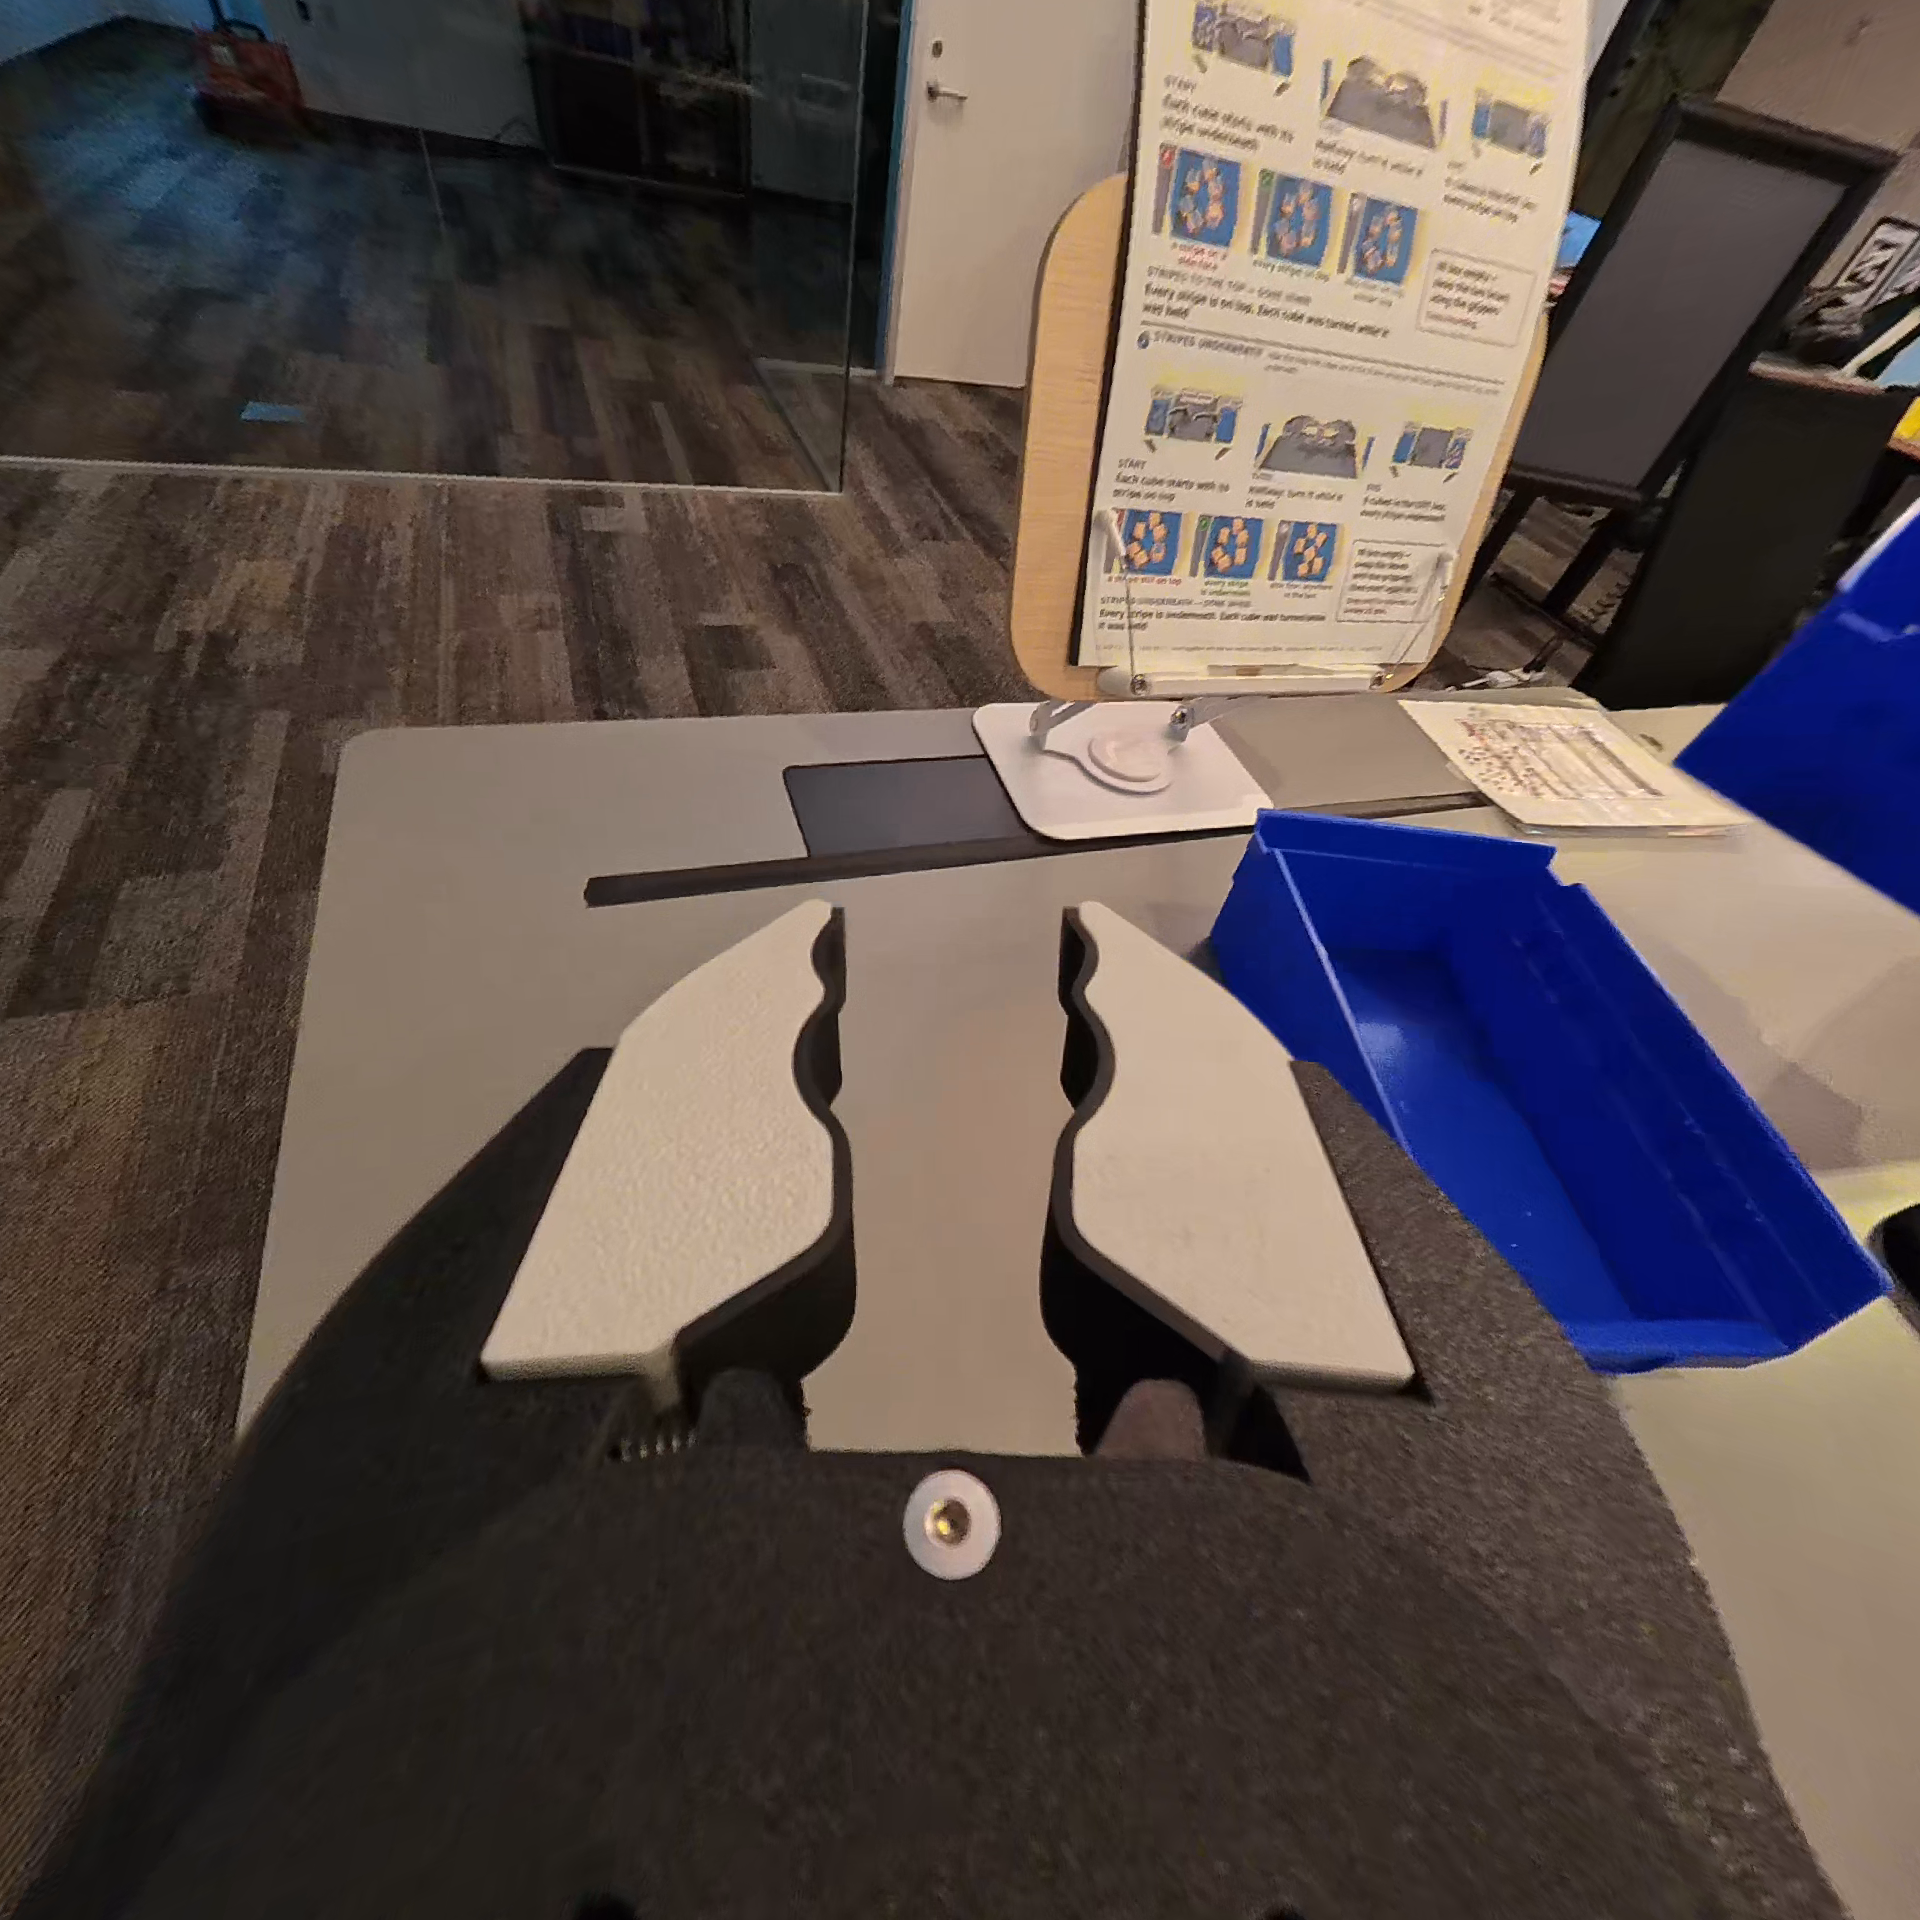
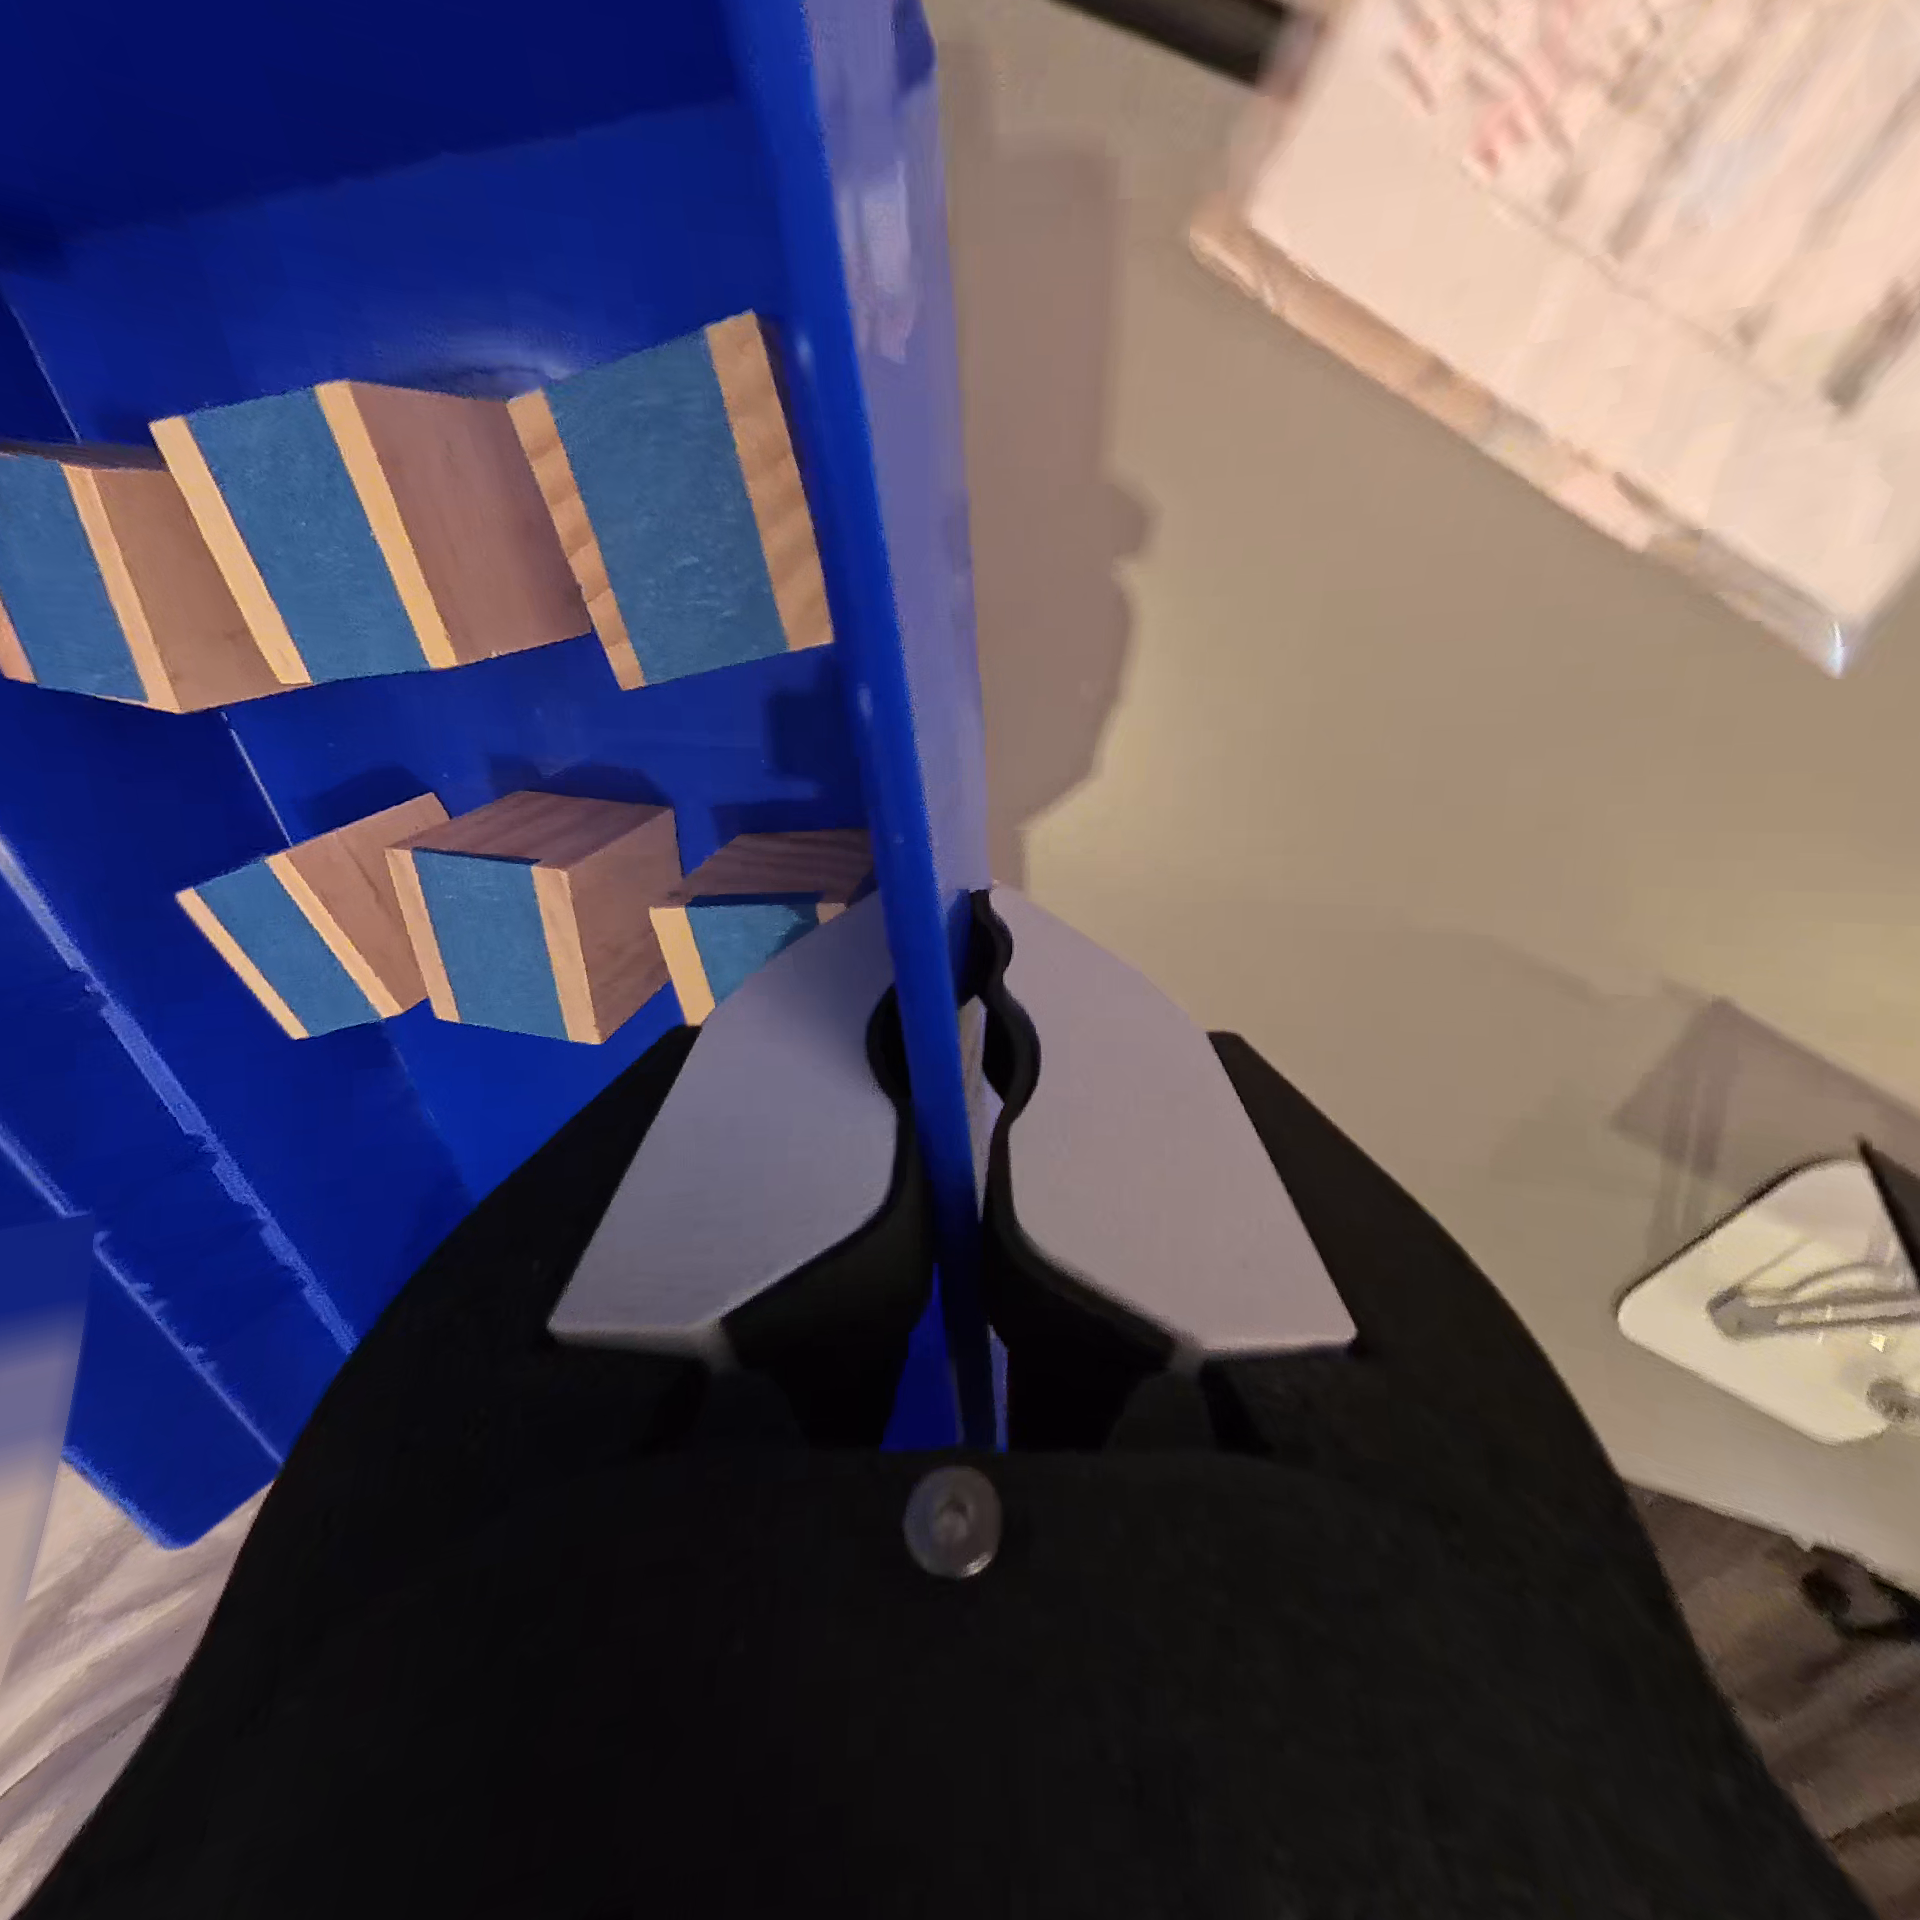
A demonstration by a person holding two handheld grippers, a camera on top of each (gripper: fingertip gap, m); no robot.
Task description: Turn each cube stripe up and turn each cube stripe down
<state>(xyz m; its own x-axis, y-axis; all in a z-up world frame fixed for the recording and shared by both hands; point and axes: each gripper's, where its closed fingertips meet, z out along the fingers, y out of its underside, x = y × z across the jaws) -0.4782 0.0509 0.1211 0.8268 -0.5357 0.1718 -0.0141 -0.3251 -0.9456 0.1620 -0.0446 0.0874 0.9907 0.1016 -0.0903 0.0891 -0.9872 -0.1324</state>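
My right gripper (image 2: 940, 920) is shut on the thin side wall of a blue bin (image 2: 312, 208) and holds it lifted and tilted. Several wooden cubes with a blue stripe (image 2: 675, 509) lie loose inside it in two rough rows, a nearer one (image 2: 520, 914) by my fingers. Most of them show their stripe to the camera. The held bin also shows at the right edge of the left wrist view (image 1: 1839, 717). My left gripper (image 1: 951, 920) is open and empty above the grey table (image 1: 520, 935). A second blue bin (image 1: 1538, 1122) stands empty just right of it.
An instruction sheet on a wooden stand (image 1: 1309, 364) rises at the table's far edge on a white base (image 1: 1122, 769). A black mat (image 1: 894, 800) and a printed sheet (image 1: 1558, 769) lie beside it. The table's left edge drops to carpet (image 1: 156, 831).
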